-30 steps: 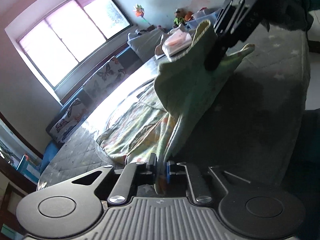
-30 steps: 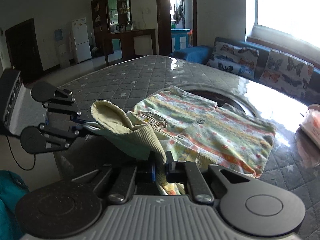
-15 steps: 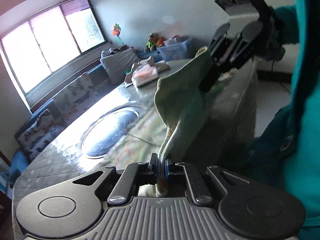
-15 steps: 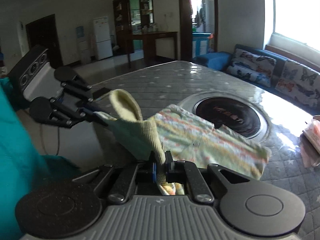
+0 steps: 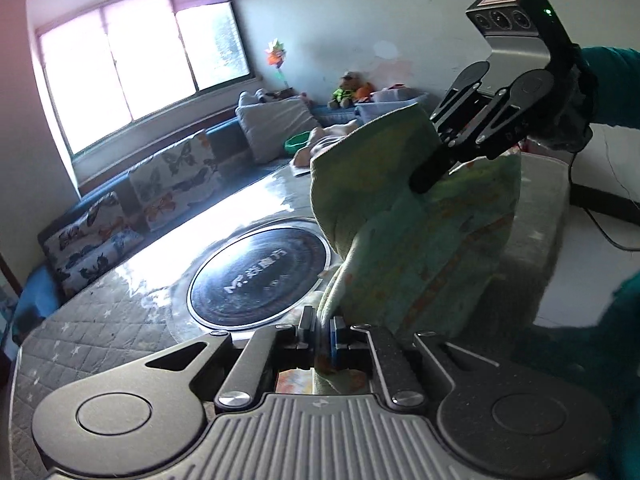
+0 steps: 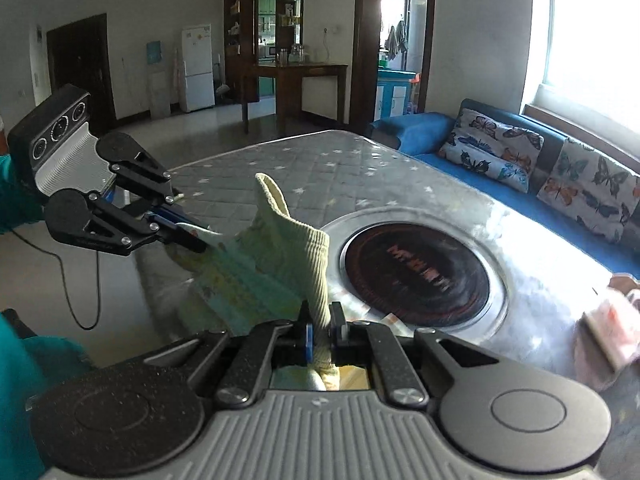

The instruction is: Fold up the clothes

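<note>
Pale green garment (image 5: 420,232): hung between left claw (image 5: 323,326) and right claw (image 6: 320,326), each clamped narrow on its edge, above the counter (image 6: 312,168).

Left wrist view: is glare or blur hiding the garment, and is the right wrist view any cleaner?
Left wrist view: the window blows out, glare sheets across the table, and the garment hangs backlit and dim. Right wrist view: the garment is evenly lit and sharp; only the window is blown out and a pink bundle at the edge smears.
</note>
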Demonstrator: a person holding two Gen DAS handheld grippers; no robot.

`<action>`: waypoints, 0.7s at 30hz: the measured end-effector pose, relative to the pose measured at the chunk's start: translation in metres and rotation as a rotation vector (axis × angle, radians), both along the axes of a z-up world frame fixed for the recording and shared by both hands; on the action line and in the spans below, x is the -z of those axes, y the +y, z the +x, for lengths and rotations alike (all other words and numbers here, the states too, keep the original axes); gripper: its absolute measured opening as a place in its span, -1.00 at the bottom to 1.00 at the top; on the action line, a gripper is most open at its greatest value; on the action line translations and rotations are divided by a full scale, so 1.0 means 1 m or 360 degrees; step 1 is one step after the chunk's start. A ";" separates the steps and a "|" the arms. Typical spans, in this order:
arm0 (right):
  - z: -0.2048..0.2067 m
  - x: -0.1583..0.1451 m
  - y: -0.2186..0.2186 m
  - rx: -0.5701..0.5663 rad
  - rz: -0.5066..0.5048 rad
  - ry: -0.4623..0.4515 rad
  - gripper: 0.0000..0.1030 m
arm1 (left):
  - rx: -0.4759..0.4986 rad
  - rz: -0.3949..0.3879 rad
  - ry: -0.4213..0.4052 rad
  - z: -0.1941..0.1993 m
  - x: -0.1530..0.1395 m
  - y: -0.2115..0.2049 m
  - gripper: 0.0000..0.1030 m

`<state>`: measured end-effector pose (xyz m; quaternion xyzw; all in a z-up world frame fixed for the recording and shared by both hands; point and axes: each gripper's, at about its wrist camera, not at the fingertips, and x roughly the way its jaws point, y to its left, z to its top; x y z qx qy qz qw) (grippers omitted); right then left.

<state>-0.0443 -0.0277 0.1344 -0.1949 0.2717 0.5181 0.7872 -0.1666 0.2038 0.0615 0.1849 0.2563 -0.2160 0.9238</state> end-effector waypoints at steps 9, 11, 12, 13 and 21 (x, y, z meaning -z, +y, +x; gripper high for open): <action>0.074 0.044 0.045 0.0112 -0.0082 0.0066 -0.87 | -0.0126 -0.0017 0.0181 0.081 0.041 0.022 -0.85; 0.083 0.060 0.052 0.0151 -0.0096 0.0078 -0.87 | -0.0183 -0.0071 0.0262 0.098 0.054 0.029 -0.85; 0.088 0.071 0.056 0.0181 -0.0099 0.0093 -0.87 | -0.0211 -0.0076 0.0285 0.104 0.060 0.032 -0.85; 0.093 0.082 0.059 0.0211 -0.0103 0.0107 -0.86 | -0.0227 -0.0074 0.0305 0.108 0.065 0.033 -0.84; 0.107 0.109 0.043 0.0438 -0.0016 0.0173 -0.57 | -0.0356 -0.0118 0.0372 0.122 0.075 0.045 -0.56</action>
